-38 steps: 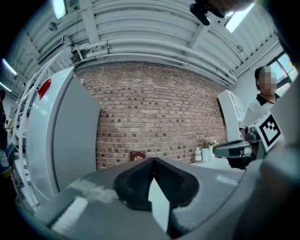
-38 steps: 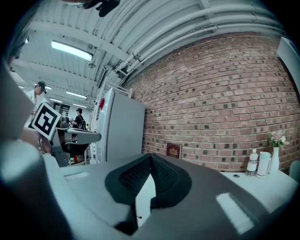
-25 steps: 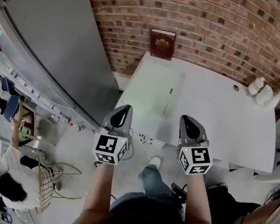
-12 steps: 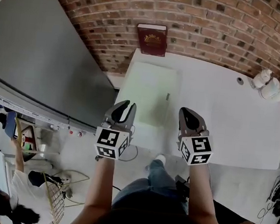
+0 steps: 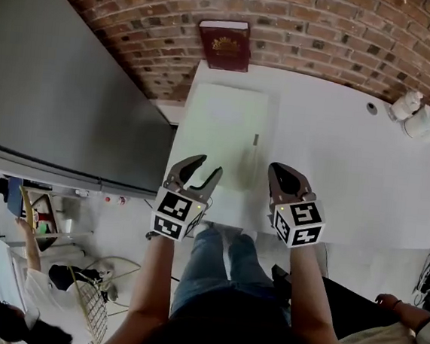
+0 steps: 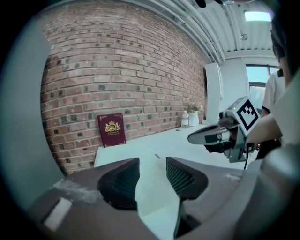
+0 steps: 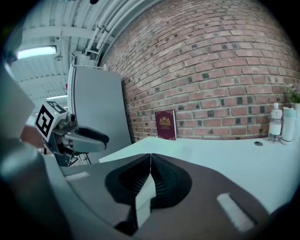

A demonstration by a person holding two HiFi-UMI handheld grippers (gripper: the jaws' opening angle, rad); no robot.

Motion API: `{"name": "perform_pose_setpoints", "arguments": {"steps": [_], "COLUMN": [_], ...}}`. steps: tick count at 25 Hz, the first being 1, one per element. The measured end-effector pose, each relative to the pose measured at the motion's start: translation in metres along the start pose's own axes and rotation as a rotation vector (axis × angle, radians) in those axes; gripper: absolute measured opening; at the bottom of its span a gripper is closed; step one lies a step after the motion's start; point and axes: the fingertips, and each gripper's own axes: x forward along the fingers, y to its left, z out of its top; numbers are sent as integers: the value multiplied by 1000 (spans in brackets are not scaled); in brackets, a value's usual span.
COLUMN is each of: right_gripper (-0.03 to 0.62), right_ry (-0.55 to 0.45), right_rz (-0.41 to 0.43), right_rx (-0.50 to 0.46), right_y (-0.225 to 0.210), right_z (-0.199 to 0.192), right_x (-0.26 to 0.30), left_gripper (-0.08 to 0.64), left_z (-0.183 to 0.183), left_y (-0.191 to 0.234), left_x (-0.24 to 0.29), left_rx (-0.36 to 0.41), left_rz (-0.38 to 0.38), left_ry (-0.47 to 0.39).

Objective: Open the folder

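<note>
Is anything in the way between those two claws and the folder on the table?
Nothing visible. The folder lies flat on the table, right ahead of the left gripper, whose empty jaws are opening, and the shut right gripper. The book stands behind the folder.

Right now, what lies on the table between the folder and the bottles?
In the head view, the table between the folder and the bottles is bare, except a small dark round spot near the bottles.

Bright even light from a ceiling lamp, heavy fisheye curving, dark vignetted corners, soft foreground.
</note>
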Motion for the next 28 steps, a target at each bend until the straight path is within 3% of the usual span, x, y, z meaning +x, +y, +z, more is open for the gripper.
{"name": "perform_pose_setpoints", "arguments": {"steps": [5,10,15,21,28], "right_gripper": [0,0,0,0,1], "right_ry": [53,104,145,170,243], "right_rz": [4,20,31,51,37], "right_rx": [41,93,120,161,190], "right_y": [5,13,24,34,37], "right_z": [-25,-47,-62,-79,-100], "right_x": [11,19,25,28,35], "left_gripper": [188,248,265,268,264], "left_z": [-28,-59,-80,-93,-104], "left_y": [-17,-36,-47,-61,-72], "left_x": [16,25,30,43,56], "left_rx": [79,218,434,692,868], "left_rz": [-103,-182,-231,-264,-318], "left_ry": [88,208,299,331,337]}}
